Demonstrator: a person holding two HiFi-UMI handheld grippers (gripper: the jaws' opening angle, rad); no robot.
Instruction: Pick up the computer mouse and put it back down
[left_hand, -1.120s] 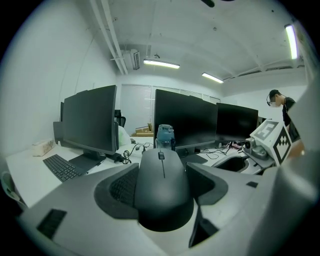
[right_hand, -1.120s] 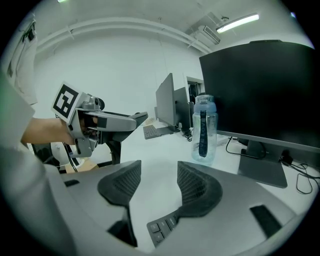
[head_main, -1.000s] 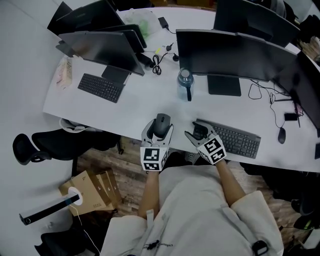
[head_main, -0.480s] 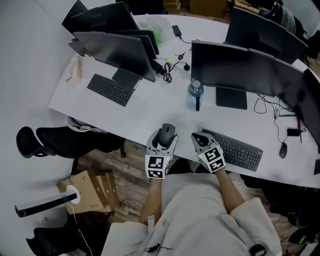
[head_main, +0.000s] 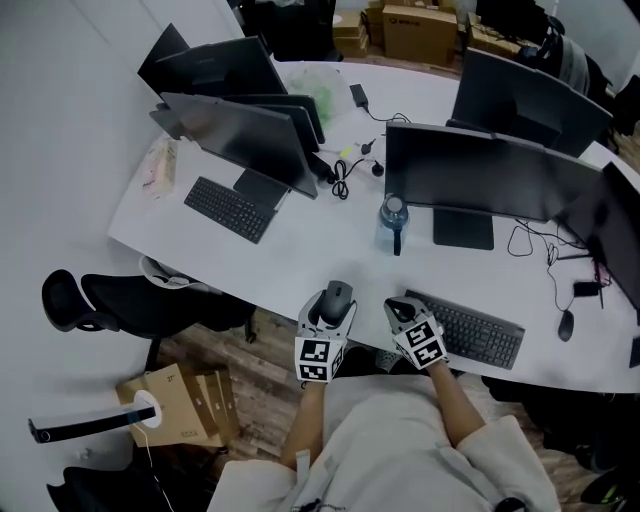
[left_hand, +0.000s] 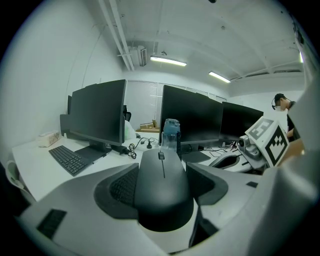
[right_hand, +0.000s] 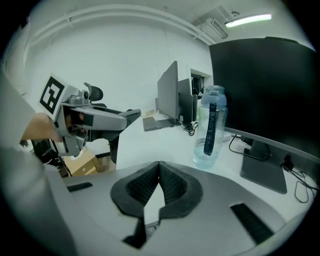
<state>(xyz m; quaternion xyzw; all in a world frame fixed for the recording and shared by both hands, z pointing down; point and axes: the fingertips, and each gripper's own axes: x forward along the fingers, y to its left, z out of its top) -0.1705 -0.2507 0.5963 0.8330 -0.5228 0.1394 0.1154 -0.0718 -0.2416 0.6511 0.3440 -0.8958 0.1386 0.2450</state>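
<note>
Computer mouse (head_main: 338, 293) is gripped between the left gripper's (head_main: 334, 306) pads, at lower centre of the head view, by the white desk's (head_main: 300, 252) near edge. Right gripper (head_main: 400, 309) is held just right of it, clenched on nothing. Keyboard (head_main: 470, 329) is noted further right.

Matt black plastic, smooth and unmarked, covers the computer mouse (left_hand: 162, 185). The left tool (head_main: 336, 300) and right tool (right_hand: 159, 172) wear smooth pale-grey plastic shells, their pads (right_hand: 176, 187) dark, rubbery-looking and finely ribbed. The desk (head_main: 300, 235) is a smooth, matt white surface. At one o'clock in the right gripper view stands a clear, glossy, blue-tinted plastic bottle (right_hand: 210, 125). Monitors (head_main: 485, 175) show dark, faintly sheened screens. At seven o'clock in the head view, brown cardboard boxes (head_main: 185, 400) sit on a wood-plank floor (head_main: 230, 350).
</note>
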